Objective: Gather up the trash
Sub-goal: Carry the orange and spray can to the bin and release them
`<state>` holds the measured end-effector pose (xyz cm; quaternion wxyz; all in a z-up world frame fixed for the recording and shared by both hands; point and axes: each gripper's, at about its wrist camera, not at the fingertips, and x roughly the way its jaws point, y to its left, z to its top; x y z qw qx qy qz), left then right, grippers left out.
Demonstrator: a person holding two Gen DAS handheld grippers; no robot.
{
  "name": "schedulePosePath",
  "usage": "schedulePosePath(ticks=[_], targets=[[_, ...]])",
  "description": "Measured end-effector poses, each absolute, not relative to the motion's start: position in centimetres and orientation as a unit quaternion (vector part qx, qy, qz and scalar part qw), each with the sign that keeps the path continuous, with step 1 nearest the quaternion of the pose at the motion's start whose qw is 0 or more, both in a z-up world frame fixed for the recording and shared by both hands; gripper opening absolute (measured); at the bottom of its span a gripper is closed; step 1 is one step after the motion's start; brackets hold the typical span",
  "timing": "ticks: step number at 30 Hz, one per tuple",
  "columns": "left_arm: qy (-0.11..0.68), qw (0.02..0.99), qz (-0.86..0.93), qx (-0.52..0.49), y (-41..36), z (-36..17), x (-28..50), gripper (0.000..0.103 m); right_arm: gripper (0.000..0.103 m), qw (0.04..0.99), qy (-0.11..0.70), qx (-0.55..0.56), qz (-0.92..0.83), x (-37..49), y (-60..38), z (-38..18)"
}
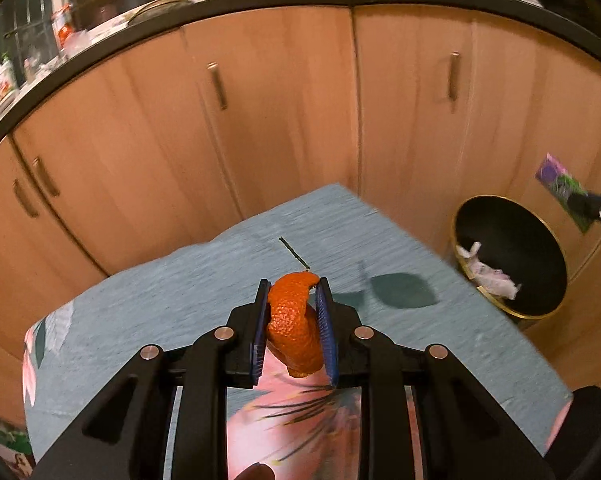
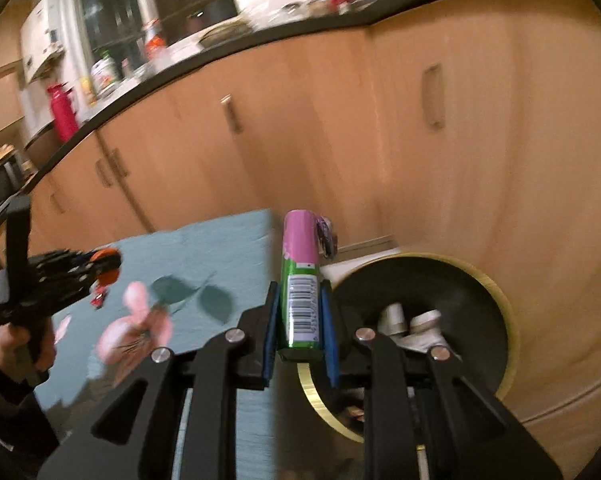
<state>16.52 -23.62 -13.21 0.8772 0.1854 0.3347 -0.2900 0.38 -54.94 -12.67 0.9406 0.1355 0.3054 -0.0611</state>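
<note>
Landmark: bin (image 1: 512,256), black with a gold rim, on the floor against the cupboards, just right of the worktop (image 1: 180,300).
Left claw (image 1: 292,320): closed on a peel (image 1: 294,328); the blue pads press both its sides. It hangs over the teal cloth, well left of the bin.
Twig (image 1: 294,254): a thin dark stick lying on the cloth just beyond the peel, left of the bin; possibly more trash.
Right claw (image 2: 300,320): closed on a pack (image 2: 300,288), pink and green with a barcode, held upright. It sits at the bin's near left rim, not yet over the middle of the opening.
Bin contents: crumpled white paper (image 1: 492,276) already lies inside.
Step in hand: carry to the bin, I judge; both pieces are gripped and neither is released.
Next move: the right claw seems to need only a short shift right over the opening before it lets go; the left has the whole cloth edge to cross first.
Left view only: the twig, and the pack's purple printed face seen from afar above the bin.
Right view only: the barcode, the hand (image 2: 24,344) that holds the left claw, the peel from the side, pale lumps deep in the bin.
Blur: both views smear, so fine detail is unsure.
</note>
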Motion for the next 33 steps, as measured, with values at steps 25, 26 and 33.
schedulePosePath(ticks=[25, 26, 33], targets=[[0.333, 0.831, -0.379, 0.233, -37.8, -13.8, 12.3, 0.022, 0.082, 0.938, 0.274, 0.141, -0.156, -8.0, -59.5, -15.3], [0.336, 0.823, -0.392, 0.234, -39.5, -14.1, 11.9, 0.022, 0.082, 0.937, 0.274, 0.146, -0.158, -8.6, -59.8, -15.5], [0.375, 0.776, -0.436, 0.260, -48.3, -18.3, 10.0, 0.024, 0.082, 0.928, 0.284, 0.175, -0.164, -9.9, -61.7, -17.6]])
